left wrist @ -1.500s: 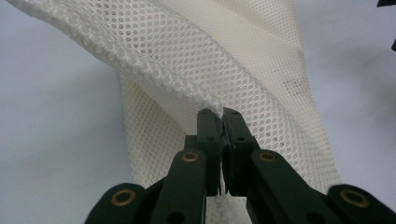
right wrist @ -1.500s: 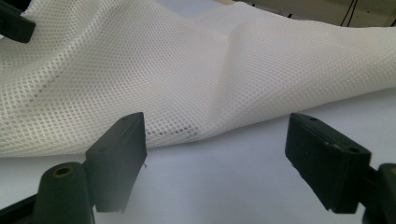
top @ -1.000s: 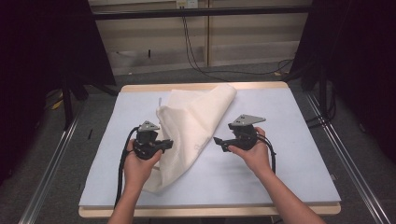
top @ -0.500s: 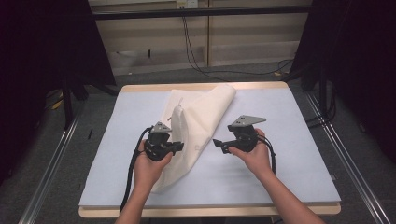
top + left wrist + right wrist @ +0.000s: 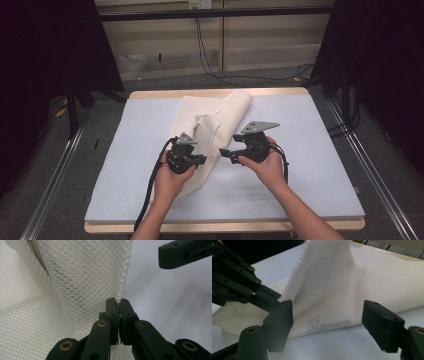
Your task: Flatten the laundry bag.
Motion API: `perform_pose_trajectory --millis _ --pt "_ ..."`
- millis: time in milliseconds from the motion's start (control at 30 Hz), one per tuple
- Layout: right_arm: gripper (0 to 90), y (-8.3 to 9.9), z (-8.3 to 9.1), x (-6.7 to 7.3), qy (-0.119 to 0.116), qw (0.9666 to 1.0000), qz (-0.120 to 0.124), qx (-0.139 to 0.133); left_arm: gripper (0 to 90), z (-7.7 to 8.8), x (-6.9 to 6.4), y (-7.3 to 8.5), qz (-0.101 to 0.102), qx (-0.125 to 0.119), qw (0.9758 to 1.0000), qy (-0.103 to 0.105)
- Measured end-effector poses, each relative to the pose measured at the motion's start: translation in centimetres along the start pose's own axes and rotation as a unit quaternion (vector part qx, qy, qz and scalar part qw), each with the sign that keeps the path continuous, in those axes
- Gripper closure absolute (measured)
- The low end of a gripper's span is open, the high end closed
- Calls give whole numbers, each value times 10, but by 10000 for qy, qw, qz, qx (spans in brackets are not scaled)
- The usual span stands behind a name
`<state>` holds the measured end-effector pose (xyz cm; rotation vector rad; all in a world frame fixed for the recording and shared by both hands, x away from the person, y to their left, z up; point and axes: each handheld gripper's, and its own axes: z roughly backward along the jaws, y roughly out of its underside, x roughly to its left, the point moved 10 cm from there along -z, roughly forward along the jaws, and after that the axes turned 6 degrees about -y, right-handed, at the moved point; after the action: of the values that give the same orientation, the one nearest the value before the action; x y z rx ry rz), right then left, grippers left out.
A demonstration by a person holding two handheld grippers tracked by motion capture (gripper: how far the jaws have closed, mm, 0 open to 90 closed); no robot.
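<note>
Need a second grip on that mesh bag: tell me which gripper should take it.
Right. The right gripper stands open beside the mesh bag; the left gripper is already shut on its edge.

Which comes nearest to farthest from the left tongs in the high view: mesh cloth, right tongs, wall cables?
1. Mesh cloth: pinched in the shut left tongs, lifted at its edge.
2. Right tongs: just to the right, jaws open, over the blue mat.
3. Wall cables: far back, beyond the table.

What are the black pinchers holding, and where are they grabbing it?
The left gripper pinches the white mesh fabric bag at a lifted edge. The right gripper is open, holding nothing.
</note>
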<state>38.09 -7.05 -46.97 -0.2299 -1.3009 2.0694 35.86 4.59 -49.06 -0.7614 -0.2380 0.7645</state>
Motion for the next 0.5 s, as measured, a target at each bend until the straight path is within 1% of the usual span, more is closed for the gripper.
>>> perform_pose_trajectory --millis 67,200,233,333,367,400,433,467,500 --pt "250 -3 0 3 -53 10000 -8 -32 874 -2 -2 -1 -27 -8 10000 1" --pt "261 -5 0 4 -61 9999 -24 -76 874 -3 -4 -1 -73 51 10000 10" --pt "276 -6 0 5 -80 9999 -24 -87 874 -4 -6 -1 -69 15 10000 57" --pt "306 -7 0 4 -53 9999 -86 -117 874 -5 -8 0 -65 63 9999 62" --pt "321 -7 1 4 -65 9998 -97 -134 874 -6 -10 0 -152 83 9998 96" --pt "320 -8 1 4 -76 9998 -104 -134 874 -6 -10 1 -182 141 9997 63" --pt "320 -8 1 3 -76 9998 -99 -136 874 -7 -11 1 -166 138 9998 54" --pt "323 -8 1 3 -67 9998 -120 -141 874 -7 -12 1 -191 161 9997 62" --pt "337 -8 2 2 -62 9998 -114 -142 874 -8 -13 1 -163 131 9998 49"
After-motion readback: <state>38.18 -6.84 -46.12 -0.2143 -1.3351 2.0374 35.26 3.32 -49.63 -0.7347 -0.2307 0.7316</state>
